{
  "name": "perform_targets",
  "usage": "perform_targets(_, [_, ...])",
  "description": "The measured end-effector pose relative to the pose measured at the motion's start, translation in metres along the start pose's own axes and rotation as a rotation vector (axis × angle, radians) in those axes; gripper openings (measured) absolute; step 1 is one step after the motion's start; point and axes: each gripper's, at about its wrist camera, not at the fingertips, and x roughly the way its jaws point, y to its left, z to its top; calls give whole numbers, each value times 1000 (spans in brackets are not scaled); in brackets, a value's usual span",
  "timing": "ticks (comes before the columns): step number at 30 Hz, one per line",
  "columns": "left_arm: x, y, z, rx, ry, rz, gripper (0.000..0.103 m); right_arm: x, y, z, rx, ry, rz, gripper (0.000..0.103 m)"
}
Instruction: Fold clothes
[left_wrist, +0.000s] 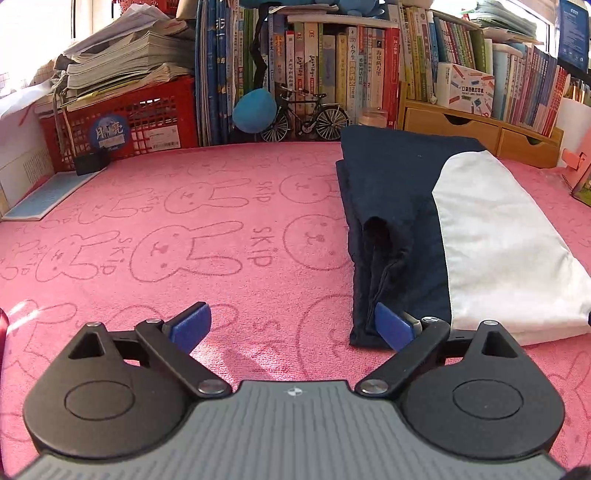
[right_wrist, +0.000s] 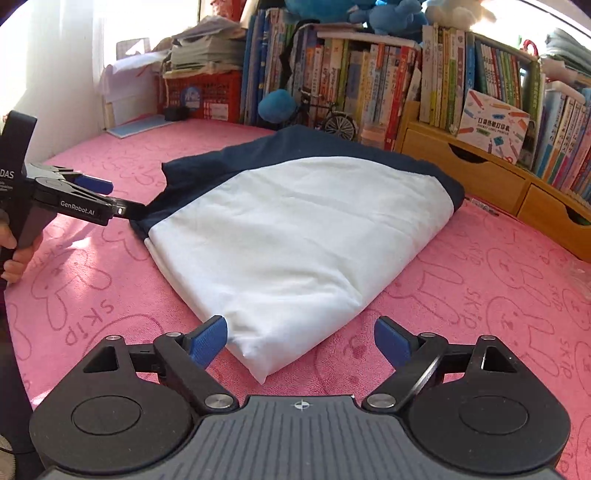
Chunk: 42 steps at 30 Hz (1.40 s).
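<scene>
On the pink bunny-print tabletop (right_wrist: 480, 266), before crowded bookshelves (right_wrist: 369, 81), a folded navy-white garment (right_wrist: 295, 229) is lying; left hand-held gripper (left_wrist: 295, 326) and right hand-held gripper (right_wrist: 301, 341) are both gaping wide, gripping nothing.

Black hand-held gripper (right_wrist: 301, 341) bodies, blue ribbed pads (right_wrist: 207, 341), silver screws (right_wrist: 218, 400), grey ridged base, white "GenRobot.AI" lettering (right_wrist: 77, 211).

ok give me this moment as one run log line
task: fold clothes | garment: folded, navy and white, on pink mat | left hand-held gripper: open, at navy edge | right hand-held gripper: open, at white corner
</scene>
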Motion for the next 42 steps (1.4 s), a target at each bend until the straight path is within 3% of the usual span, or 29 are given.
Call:
perform_targets(4, [-20,-14,2,26,-24,-76,103,-19,13,-15,-59,-44,-76,103])
perform_targets(11, [-10,-38,-14,72,18,-88,103,-16,31,-36,-120,-59,-122,103])
perform_targets(20, [-3,-47,-21,92,42,-109,103,4,29,-40,-19,-69,-101,103])
perform_targets(32, [1,-49,-19,84,37,-108,103,10,14,-38,129,-13,-31,103])
perform_targets(42, [2,-49,-19,86,28,-109,103,10,21,-39,167,-19,-63,103])
